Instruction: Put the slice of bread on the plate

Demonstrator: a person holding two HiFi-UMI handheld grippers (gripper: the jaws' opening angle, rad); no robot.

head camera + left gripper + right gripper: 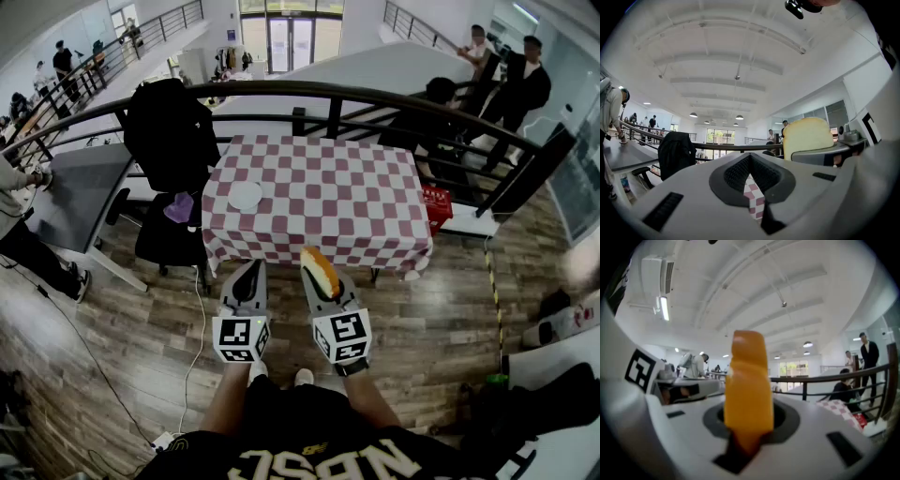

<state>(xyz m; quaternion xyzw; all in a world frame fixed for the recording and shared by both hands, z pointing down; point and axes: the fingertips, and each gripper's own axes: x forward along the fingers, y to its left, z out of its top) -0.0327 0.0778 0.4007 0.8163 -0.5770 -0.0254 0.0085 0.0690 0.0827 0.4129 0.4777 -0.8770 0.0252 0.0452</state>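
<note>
The cloth (319,178) on your worktop (380,230) is red-and-white checked. Your plate (246,195) is white. Your slice of bread (320,272) has an orange crust and a pale cream face.

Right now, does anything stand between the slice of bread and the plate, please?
Nothing visible: only bare checkered tablecloth lies between the slice of bread in the right gripper and the white plate.
</note>
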